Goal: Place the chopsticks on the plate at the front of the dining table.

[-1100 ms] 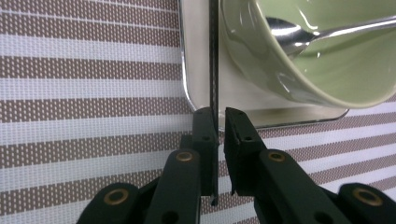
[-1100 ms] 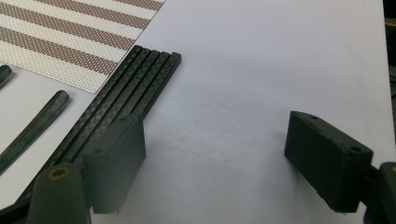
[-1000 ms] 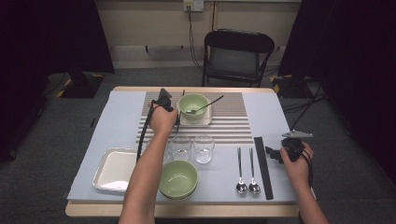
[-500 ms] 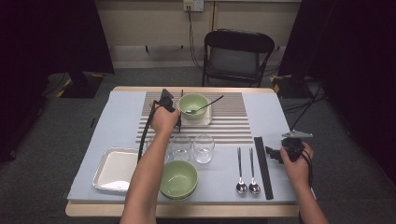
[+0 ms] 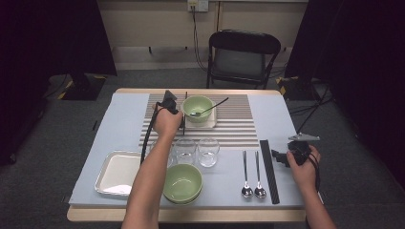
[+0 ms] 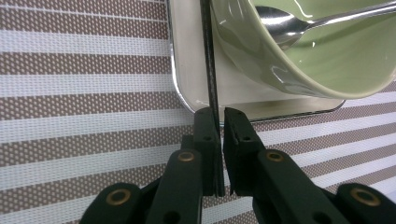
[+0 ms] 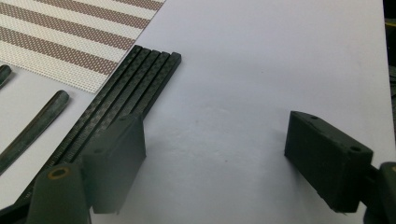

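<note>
Left tool pinches chopstick; bowl alongside.

Left gripper over the striped mat near the tabletop's far edge, black chopstick beside a green bowl, right gripper near the right edge by the chopstick bundle, two spoons.

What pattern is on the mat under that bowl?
The placemat has brown and white stripes with a fine dotted weave, clearest in the left gripper view.
</note>
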